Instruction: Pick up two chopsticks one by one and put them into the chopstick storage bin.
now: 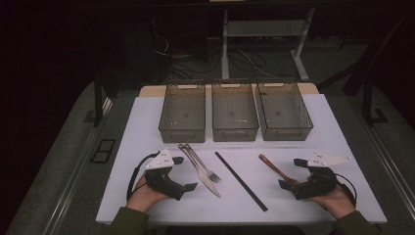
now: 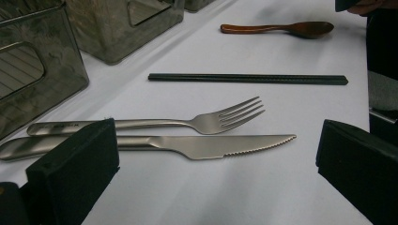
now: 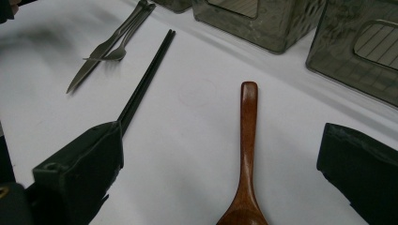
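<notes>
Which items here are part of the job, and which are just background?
In play:
wooden spoon
knife
fork
black chopsticks
three bins
left gripper
right gripper

Lying about:
floor cables
white desk frame

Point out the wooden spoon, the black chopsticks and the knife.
wooden spoon [image 3: 248,140]: right gripper view, middle of its handle.
black chopsticks [image 2: 248,78]: left gripper view, midway along the pair.
knife [image 2: 211,146]: left gripper view, flat of its blade.

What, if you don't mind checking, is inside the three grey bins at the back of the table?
All three grey bins look empty in the high view: only their ribbed floors show. The near walls hide a thin strip of each floor.
</notes>
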The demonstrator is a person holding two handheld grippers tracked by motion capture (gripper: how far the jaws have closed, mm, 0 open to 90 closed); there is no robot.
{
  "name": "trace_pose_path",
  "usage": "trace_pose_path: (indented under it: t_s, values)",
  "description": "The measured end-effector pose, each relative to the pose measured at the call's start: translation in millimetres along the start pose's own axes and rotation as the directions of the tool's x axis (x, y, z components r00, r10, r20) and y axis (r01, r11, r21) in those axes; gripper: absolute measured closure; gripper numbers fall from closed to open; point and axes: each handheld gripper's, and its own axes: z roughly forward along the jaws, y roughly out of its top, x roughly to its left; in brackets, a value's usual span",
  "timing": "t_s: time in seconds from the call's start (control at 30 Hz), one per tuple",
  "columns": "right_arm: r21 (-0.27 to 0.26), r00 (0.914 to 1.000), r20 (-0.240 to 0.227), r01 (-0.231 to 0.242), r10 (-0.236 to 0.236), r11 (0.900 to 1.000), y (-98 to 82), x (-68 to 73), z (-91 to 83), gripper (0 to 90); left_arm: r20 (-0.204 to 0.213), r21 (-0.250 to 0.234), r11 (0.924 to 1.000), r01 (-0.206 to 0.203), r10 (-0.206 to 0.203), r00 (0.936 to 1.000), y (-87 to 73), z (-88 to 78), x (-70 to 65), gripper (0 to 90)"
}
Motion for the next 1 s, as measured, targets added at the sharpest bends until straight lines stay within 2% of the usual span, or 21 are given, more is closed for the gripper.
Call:
trace_pose_path:
  t_s: [0.43, 0.67, 1.0]
  values:
    - [0.029, 0.9999, 0.011, -0.011, 0.011, 1.0, 9.2, 1.2, -1.8, 1.1, 0.012, 0.001, 1.0, 0.007, -0.007, 0.9999, -1.5, -0.1, -0.7, 0.0]
    - [0.035, 0.9996, 0.015, -0.023, 0.023, 0.999, 16.6, 5.6, 4.0, 1.1, 0.021, -0.001, 1.0, 0.005, -0.005, 0.9998, -1.6, 0.4, -2.5, 0.0]
    - [0.043, 0.9999, 0.0, -0.017, 0.017, 0.999, 27.9, 13.4, 15.8, 1.2, 0.024, -0.014, 0.9999, 0.009, -0.008, 0.9997, -0.6, 0.3, -3.0, 0.0]
